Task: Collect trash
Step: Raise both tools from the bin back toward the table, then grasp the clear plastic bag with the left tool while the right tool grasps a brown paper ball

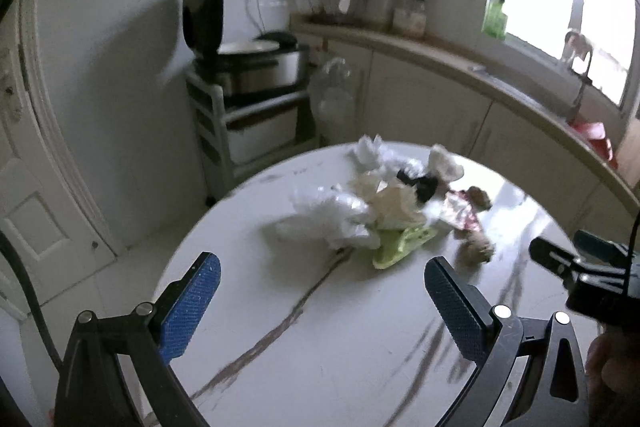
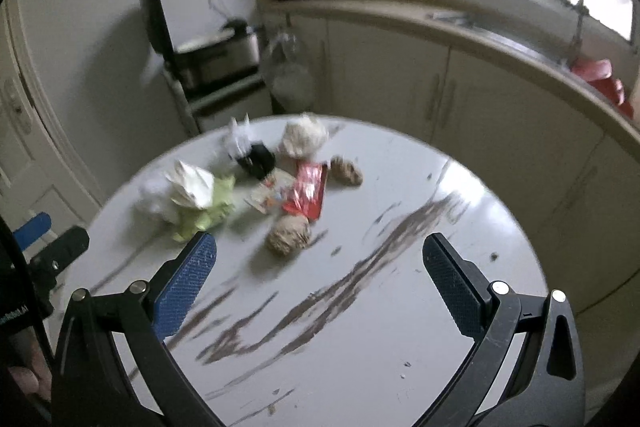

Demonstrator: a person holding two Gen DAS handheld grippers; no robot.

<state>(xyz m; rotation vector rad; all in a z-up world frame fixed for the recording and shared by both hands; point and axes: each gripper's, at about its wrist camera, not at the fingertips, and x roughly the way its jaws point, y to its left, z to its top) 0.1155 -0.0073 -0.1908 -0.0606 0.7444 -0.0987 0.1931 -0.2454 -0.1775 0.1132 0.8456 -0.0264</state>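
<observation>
The round marble-veined table (image 2: 400, 307) is carrying a loose heap of trash toward its far side, with nothing collected yet as far as these views show. The white plastic bag (image 1: 332, 215) is lying at the heap's left edge, looking feather-light, limp and slippery, so I would pinch a bunched fold rather than a flat skin. The red wrapper (image 2: 306, 193) is lying flat and crinkly in the middle, best taken by a raised edge. The brownish crumpled ball (image 2: 289, 235) (nearest piece to the right side) is sitting apart, soft and springy, easy to squeeze across its middle. The left gripper (image 1: 322, 301) and the right gripper (image 2: 320, 283) are both hanging short of the heap, jaws spread wide and holding nothing
</observation>
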